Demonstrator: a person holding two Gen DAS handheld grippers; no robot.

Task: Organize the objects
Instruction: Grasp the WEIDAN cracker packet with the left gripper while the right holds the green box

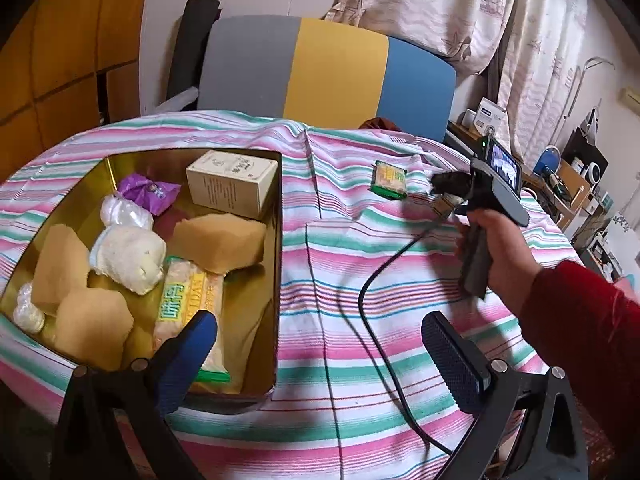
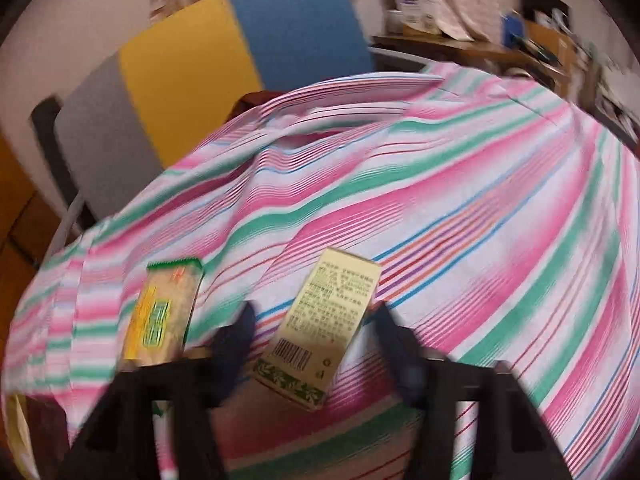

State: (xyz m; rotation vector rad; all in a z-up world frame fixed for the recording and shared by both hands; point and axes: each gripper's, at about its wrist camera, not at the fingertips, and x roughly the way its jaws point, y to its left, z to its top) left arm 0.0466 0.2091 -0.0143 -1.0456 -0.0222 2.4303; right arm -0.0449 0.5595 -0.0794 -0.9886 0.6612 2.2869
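A gold metal tin (image 1: 276, 264) stands open on the striped cloth. Inside it lie a cream carton (image 1: 232, 182) at the far corner, a purple packet (image 1: 146, 192), tan sponge blocks (image 1: 222, 240), a white fluffy bundle (image 1: 130, 258) and a green-edged cracker pack (image 1: 192, 308). Outside the tin, a smaller cracker packet (image 2: 162, 312) lies flat on the cloth. Just beside it is a pale yellow box (image 2: 320, 324) with a barcode and a green leaf band, tilted

Home room, patterned curtains (image 1: 460, 4), striped tablecloth (image 1: 400, 320), cluttered shelves (image 1: 576, 176)
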